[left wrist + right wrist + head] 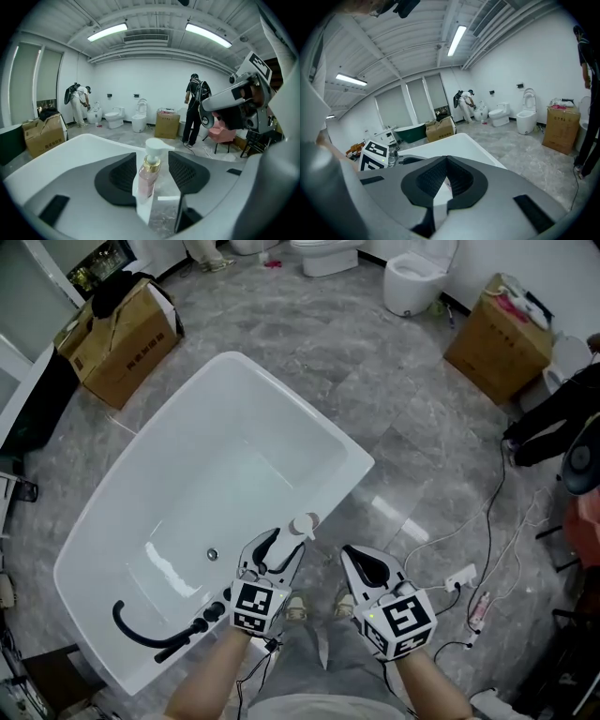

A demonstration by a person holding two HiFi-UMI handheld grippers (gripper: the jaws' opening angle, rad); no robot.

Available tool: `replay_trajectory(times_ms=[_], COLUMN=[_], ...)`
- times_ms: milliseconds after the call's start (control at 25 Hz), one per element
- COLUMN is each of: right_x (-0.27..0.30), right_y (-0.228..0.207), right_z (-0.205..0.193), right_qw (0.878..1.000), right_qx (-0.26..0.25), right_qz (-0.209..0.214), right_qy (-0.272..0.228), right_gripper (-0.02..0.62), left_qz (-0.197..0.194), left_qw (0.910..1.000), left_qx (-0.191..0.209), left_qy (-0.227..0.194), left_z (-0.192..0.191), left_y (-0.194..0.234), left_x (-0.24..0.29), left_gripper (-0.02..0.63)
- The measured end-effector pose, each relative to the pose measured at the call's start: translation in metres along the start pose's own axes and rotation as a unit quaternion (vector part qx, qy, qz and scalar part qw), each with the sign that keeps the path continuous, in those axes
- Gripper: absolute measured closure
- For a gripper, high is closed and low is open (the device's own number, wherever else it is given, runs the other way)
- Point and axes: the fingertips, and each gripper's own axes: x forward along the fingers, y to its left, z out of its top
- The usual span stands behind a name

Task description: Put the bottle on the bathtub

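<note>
Closest to us, the left tongs [284,542] reach over the near rim of the white bathtub [349,482]. The pink pump bottle [146,176] stands between their pads. In the left gripper view the pads sit apart, with a sliver of space on either side of the bottle, so these tongs are released and grasp nothing. The bottle's base rests on the rim, leaning slightly (or perhaps it is only the lens that bends it). Its white pump head rises above the jaw tips.

Well to the right of the left tongs, the right tongs [361,563] hang over the grey marbled floor [412,446]. They are clenched tip to tip and empty.

We judge the placing itself as good as done and the letting-go as the step in hand. The next move calls for drawing the left tongs straight back along their own line, pads kept wide. Neither pad should brush the bottle, because a nudge could tip it off the narrow rim.
</note>
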Motion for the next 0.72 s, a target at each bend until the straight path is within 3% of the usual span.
replay_trajectory(times_ms=[280,600,720], right_x=[-0.043,-0.103,-0.123], right_y=[0.033,0.072,0.082], right_z=[0.047,0.104,0.122], right_qw=[0.999,0.996,0.994], right_qx=[-0.023,-0.06,-0.08], right_qz=[0.003,0.009,0.01], right_qy=[-0.023,-0.067,-0.078], right_gripper=[0.568,0.568,0.568], left_qz=[0.026,0.043,0.05], left_qw=[0.9985,0.9945,0.9896], left_qx=[0.017,0.036,0.072], left_qy=[-0.046,-0.088,-0.114], left_z=[0.071,0.147,0.171], left_y=[0.0,-0.01,-0.019], left_x=[-0.063,-0.133,-0.154], left_gripper=[0.466,0.523,0.545])
